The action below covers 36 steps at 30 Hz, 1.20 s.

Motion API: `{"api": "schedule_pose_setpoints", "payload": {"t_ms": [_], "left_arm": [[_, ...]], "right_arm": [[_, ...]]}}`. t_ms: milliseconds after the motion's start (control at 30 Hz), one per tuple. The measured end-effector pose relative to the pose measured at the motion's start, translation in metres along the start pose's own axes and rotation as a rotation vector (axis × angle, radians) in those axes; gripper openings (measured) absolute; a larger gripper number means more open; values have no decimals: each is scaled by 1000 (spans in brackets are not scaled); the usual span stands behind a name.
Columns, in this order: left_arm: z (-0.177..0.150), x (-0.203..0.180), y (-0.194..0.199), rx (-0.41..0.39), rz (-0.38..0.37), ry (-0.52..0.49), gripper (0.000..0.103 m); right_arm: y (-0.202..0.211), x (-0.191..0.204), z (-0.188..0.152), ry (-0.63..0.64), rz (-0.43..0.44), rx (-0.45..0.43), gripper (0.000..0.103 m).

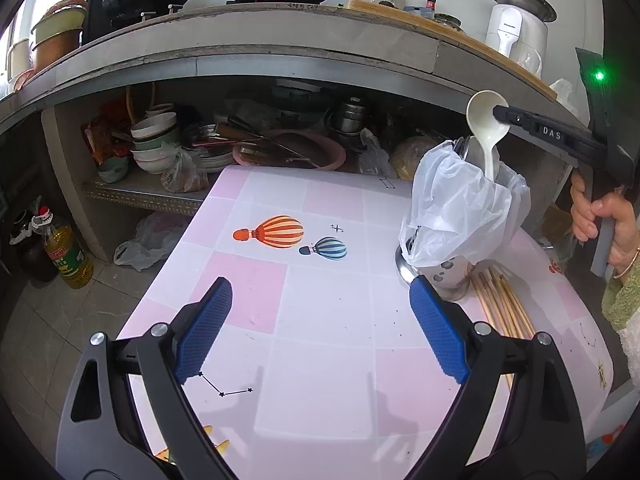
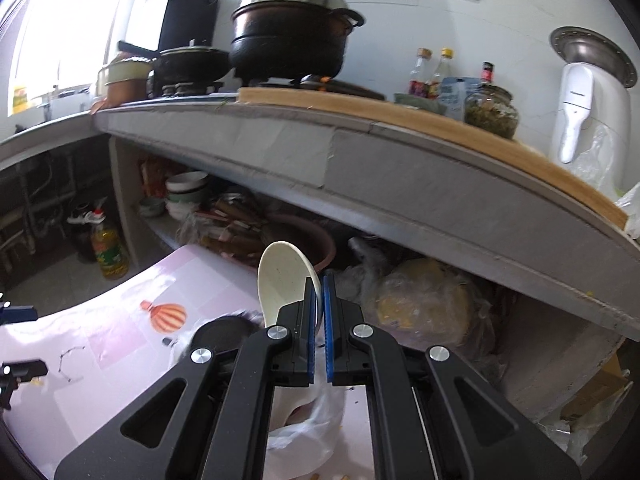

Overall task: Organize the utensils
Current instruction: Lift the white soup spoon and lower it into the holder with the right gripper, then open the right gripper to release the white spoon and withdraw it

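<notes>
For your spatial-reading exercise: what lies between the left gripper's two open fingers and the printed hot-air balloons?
Only bare pink-and-white tablecloth, seen in the left wrist view, lies between the left gripper and the balloons.

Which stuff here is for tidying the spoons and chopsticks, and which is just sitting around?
For the job: white spoon pinched in the right gripper, metal holder wrapped in a plastic bag, chopsticks on the table, open left gripper.

Just lying about: black pot, oil bottle, stacked bowls.

White spoon (image 1: 486,128) upright — handle seemingly inside holder (image 1: 450,276).
</notes>
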<state>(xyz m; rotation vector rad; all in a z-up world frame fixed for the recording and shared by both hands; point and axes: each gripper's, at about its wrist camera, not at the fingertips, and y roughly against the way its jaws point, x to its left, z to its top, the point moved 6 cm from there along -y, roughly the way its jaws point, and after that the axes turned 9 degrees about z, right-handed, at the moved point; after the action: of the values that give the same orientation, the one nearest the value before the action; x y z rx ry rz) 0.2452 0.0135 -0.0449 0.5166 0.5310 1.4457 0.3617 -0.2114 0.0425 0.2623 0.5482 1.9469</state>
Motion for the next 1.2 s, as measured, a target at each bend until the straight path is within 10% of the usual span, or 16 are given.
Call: {"api": "schedule_pose_setpoints", "payload": {"t_ms": [600,1200], "left_arm": [[0,-2,2,-1,-13,4,86],[-1,-9,7,-5,-34,-9,86]], "right_arm": [[-28,15,-44,46,36,214,4],[39,-8,-26,-172,136,49,33]]}}
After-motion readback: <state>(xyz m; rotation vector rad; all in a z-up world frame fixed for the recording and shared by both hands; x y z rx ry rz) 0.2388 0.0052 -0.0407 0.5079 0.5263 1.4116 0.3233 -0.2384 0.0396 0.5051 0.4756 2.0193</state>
